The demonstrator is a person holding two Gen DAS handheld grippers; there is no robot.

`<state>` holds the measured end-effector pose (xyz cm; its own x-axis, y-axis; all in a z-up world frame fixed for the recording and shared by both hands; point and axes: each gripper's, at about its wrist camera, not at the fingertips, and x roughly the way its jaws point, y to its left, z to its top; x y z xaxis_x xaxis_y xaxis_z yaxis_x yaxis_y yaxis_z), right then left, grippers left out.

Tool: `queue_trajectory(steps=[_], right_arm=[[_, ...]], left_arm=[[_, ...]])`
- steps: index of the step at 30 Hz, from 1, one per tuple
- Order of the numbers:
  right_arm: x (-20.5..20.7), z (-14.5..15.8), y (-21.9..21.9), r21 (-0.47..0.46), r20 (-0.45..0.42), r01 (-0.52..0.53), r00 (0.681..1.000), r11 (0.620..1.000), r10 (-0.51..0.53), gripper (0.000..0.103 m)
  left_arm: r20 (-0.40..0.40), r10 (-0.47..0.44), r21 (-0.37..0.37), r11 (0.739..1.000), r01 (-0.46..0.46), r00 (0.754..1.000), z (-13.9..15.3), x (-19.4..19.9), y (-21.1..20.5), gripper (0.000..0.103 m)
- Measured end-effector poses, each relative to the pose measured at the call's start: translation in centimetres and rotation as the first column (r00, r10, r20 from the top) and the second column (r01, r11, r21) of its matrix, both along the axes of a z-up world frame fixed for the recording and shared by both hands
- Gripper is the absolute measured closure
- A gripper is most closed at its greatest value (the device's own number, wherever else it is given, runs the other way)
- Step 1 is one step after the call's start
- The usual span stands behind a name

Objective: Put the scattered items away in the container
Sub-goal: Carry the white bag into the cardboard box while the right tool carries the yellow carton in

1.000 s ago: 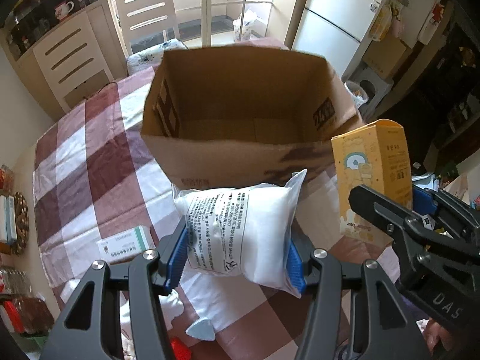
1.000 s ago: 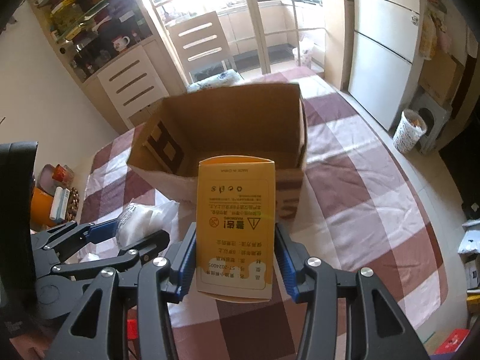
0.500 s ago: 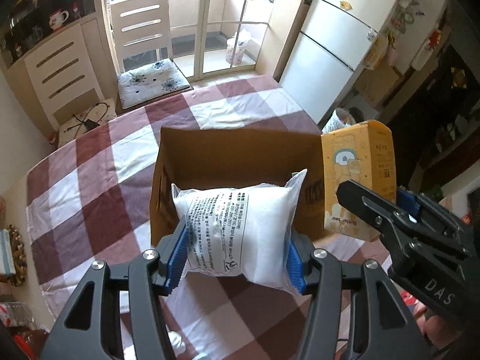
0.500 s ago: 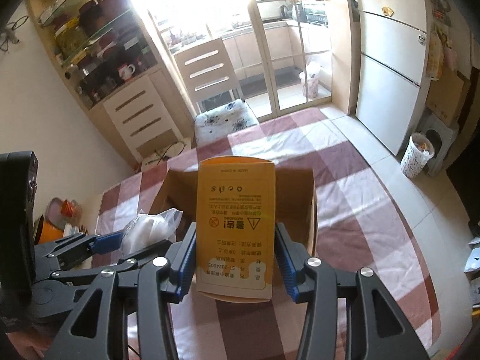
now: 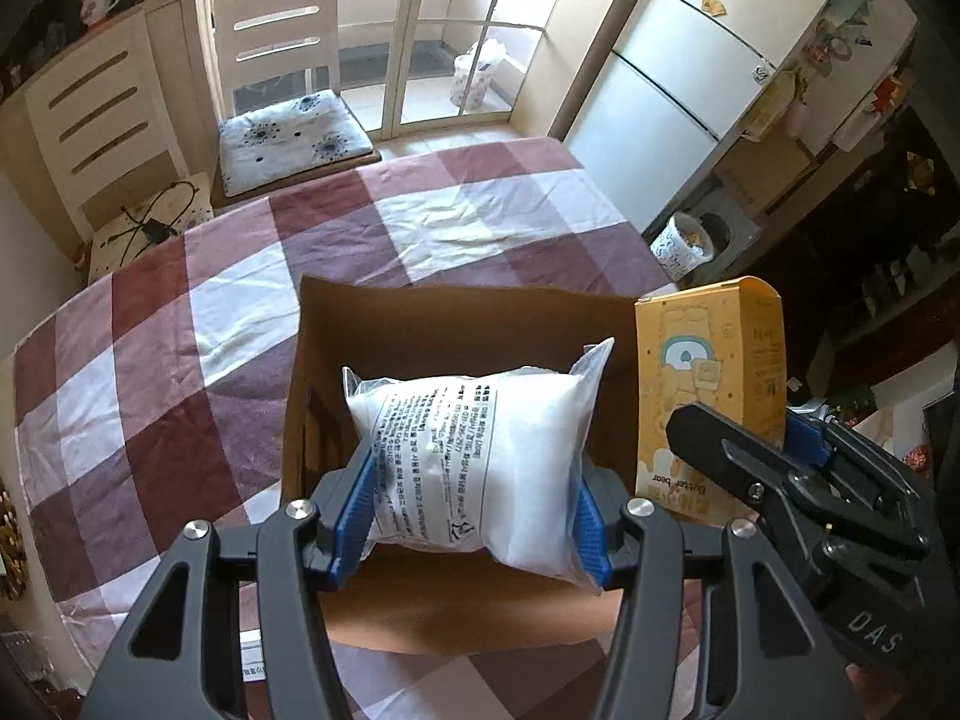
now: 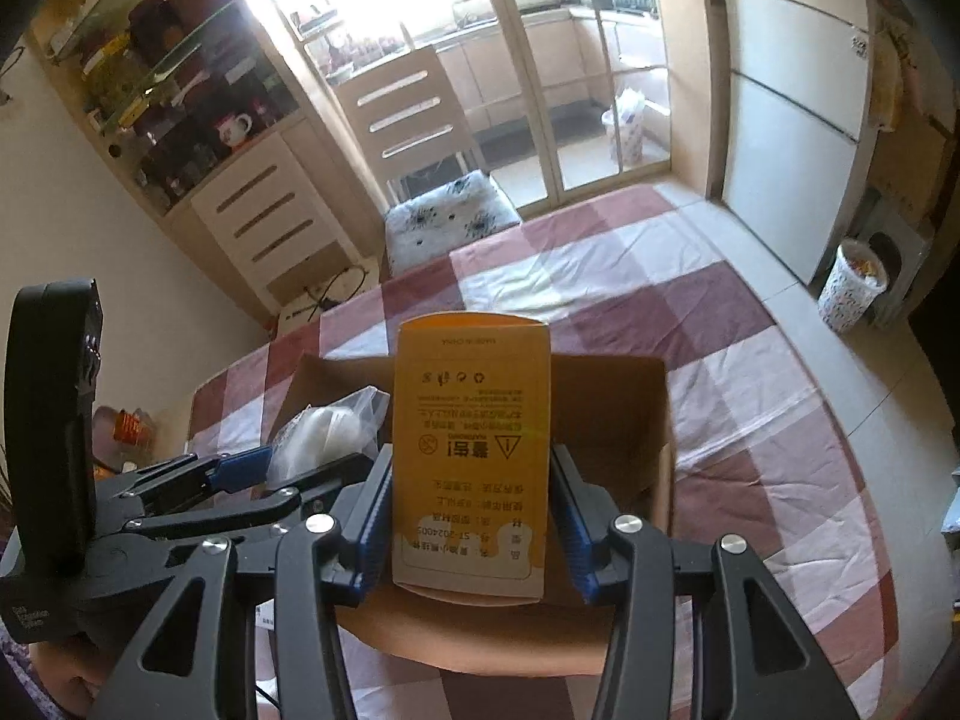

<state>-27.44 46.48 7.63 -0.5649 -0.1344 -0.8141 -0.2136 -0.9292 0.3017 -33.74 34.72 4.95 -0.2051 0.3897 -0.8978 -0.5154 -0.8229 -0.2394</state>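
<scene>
Both loads now higher above cardboard box (image 5: 456, 324): left tool (image 5: 471, 513) clamped on white bag (image 5: 474, 456), right tool (image 6: 471, 519) on yellow carton (image 6: 471, 450).

A table under a maroon-and-white checked cloth (image 5: 180, 324) fills the room's middle; beyond it stands a white slatted chair (image 5: 282, 60) with a floral cushion (image 5: 294, 138); glass doors (image 6: 540, 60) behind let in bright daylight over a pale tiled floor; a white fridge (image 5: 690, 96) stands right, a patterned bin (image 5: 684, 243) beside it; cream drawers (image 6: 270, 222) and glass shelves (image 6: 150, 60) of jars line the left wall.
</scene>
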Motion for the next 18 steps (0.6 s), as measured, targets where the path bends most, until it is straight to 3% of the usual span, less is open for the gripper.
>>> queue_trajectory(steps=[11, 18], right_arm=[[-0.2, -2.6, -0.9, -0.001, 0.069, -0.059, 0.996, 0.998, 0.059, 0.054], [-0.1, -4.3, 0.0, 0.014, 0.124, -0.045, 0.991, 0.999, 0.043, 0.054]], left_arm=[[-0.025, -0.022, -0.067, 0.998, 0.020, 0.999, -2.1, 0.9, -0.4, 0.046], [-0.047, -0.068, -0.124, 0.990, 0.062, 0.997, -3.1, 1.3, 1.0, 0.046]])
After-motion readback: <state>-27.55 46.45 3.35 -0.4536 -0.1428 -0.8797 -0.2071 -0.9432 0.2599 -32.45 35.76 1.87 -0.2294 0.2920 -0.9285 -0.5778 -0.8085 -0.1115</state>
